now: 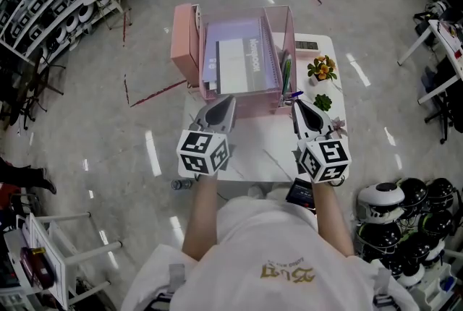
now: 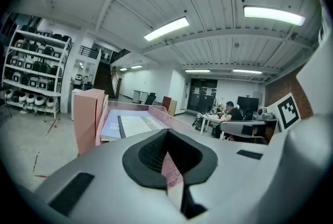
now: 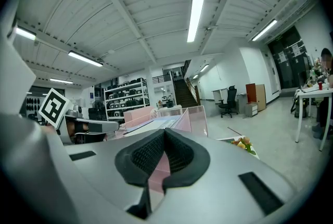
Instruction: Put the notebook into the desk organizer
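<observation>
The notebook (image 1: 242, 60) lies flat inside the pink desk organizer (image 1: 278, 16) at the far side of the bench (image 1: 253, 158), so the placing step appears complete. The left claw (image 1: 228, 100) and right claw (image 1: 296, 104) are both closed and empty, just short of the organizer's front wall. Any next move is probably withdrawal. Only the head view shows both claws; only the left gripper view shows the notebook cover edge-on.

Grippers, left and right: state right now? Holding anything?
Left gripper: closed, jaws together, holding nothing.
Right gripper: closed, jaws together, holding nothing.
</observation>
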`<state>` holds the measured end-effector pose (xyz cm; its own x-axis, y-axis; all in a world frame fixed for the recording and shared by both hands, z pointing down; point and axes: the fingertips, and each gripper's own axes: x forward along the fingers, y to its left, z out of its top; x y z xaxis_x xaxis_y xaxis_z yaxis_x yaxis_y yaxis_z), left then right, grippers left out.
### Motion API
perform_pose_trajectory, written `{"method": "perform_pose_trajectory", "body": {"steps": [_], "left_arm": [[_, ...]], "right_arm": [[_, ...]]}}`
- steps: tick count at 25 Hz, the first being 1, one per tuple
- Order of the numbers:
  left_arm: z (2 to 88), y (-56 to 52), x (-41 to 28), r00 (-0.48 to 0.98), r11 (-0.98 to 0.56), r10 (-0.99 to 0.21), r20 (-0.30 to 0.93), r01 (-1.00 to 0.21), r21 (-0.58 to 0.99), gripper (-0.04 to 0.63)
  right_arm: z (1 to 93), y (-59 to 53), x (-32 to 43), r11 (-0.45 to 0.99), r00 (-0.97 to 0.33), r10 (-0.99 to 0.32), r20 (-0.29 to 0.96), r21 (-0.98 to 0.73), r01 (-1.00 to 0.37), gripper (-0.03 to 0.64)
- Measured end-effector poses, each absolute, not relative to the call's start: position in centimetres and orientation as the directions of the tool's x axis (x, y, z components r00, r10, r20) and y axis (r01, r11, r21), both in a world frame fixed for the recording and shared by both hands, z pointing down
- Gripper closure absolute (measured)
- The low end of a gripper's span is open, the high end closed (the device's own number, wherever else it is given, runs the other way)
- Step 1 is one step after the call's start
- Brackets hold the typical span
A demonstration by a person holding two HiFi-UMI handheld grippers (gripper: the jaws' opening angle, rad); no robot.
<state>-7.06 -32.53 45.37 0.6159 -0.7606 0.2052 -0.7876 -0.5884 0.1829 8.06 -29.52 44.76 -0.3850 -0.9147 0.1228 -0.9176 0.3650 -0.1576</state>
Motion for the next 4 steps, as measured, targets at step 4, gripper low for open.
{"method": "perform_pose_trajectory", "body": {"steps": [4], "left_arm": [[45.53, -32.47, -7.37, 0.616, -0.588, -0.759, 0.211, -0.788, 0.184, 0.58]], "right_arm": [[44.84, -29.41, 7.76, 0.366, -0.387, -0.914, 0.126, -0.161, -0.917, 0.607]]}}
